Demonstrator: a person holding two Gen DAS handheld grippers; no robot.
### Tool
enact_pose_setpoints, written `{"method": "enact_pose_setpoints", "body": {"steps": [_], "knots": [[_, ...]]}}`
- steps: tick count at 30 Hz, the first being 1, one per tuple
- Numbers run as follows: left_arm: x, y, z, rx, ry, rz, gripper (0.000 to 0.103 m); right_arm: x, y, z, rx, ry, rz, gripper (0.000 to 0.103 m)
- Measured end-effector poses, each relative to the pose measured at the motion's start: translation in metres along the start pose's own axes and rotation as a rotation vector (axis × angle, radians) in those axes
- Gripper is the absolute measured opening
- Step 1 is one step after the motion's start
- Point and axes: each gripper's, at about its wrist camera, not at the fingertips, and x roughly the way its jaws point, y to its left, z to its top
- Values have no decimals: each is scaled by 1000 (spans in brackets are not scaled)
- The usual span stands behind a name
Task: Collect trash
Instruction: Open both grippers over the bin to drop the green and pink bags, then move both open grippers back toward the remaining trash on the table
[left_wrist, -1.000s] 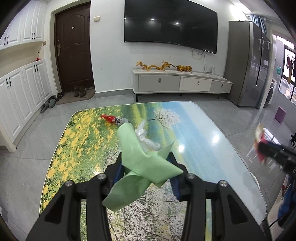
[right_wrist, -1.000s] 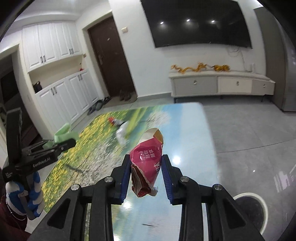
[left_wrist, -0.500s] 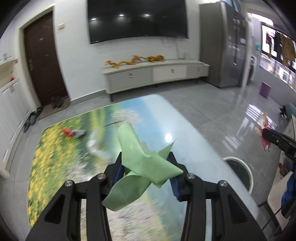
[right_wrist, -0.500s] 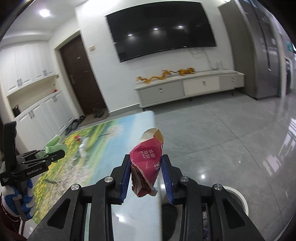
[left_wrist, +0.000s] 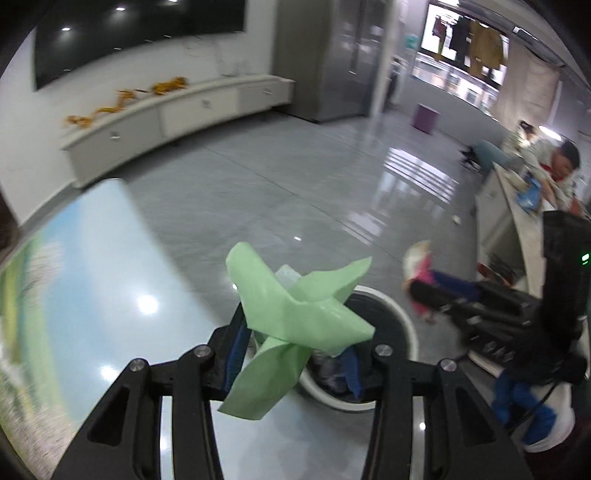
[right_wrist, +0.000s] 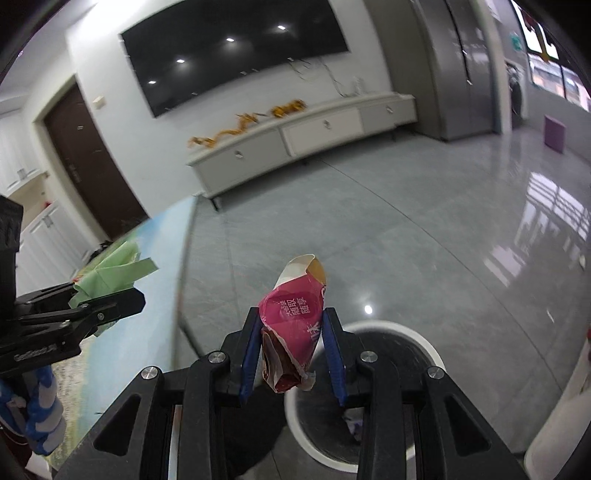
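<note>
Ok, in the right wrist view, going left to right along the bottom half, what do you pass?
Left gripper clamping crumpled green paper → glossy landscape-print table → right gripper pinching a crumpled pink snack wrapper → round white-rimmed trash bin on the grey floor.

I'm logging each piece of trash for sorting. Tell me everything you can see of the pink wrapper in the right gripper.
The pink wrapper is a crumpled, glossy snack packet, magenta with white printed characters, a white and tan torn-open top and a brownish lining showing at its lower end. It stands roughly upright, pinched at its middle by the right gripper, whose blue pads press both sides. It hangs in the air above the white-rimmed bin on the floor, touching nothing else.
</note>
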Motion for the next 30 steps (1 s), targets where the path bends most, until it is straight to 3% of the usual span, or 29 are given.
{"method": "enact_pose_setpoints", "body": {"steps": [3, 8, 12, 22, 30], "knots": [[25, -18, 8, 11, 41, -89, 45, 12, -19, -8, 42, 37, -34, 31], [44, -33, 21, 0, 72, -186, 64, 26, -54, -25, 130, 95, -106, 37], [39, -34, 26, -32, 70, -221, 65, 26, -68, -29, 163, 109, -145, 45], [-31, -4, 14, -64, -51, -76, 65, -18, -53, -12, 148, 5, -162, 55], [-134, 43, -13, -144, -292, 143, 65, -73, 11, 10, 38, -138, -87, 71]]}}
